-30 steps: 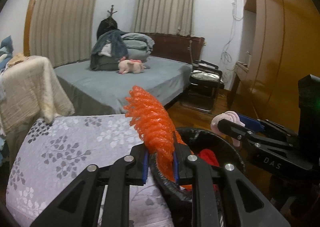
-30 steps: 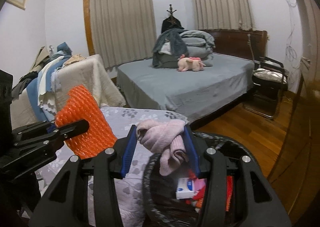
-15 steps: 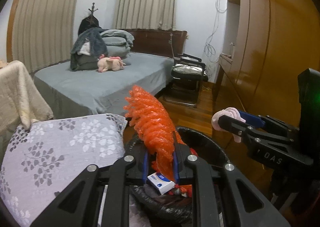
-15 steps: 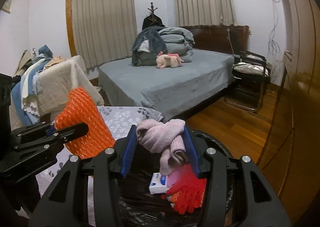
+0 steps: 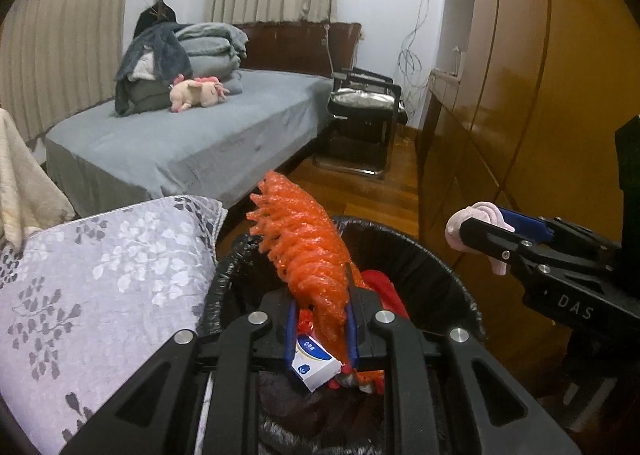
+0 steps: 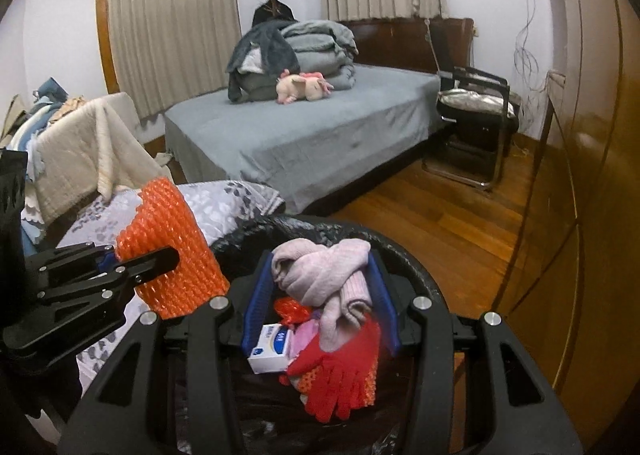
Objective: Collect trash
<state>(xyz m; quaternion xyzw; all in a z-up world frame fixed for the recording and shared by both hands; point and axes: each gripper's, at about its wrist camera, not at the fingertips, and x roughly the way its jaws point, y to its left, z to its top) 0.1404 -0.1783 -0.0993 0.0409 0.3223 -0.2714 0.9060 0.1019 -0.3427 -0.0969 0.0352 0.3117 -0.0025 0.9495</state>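
From my left camera I can read the white letters "DAS" on the black body of the right gripper point(image 5: 486, 227). The small white box point(image 6: 270, 347) in the bin has blue print on it, but it is too small for me to read.

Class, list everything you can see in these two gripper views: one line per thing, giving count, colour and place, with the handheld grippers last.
Foam net sleeve: one, orange, in left gripper above bin.
Knit cloth: one, pale pink, in right gripper above bin.
Trash bin: one, black liner, below both grippers.
Glove: one, red, inside bin.
Small box: one, white and blue, inside bin.
Floral cover: one, grey, beside bin.
Bed: one, grey, behind.
Plush toy: one, pink, on bed.
Chair: one, black, beside bed.
Left gripper: black, shut on sleeve.
Right gripper: black, shut on cloth.
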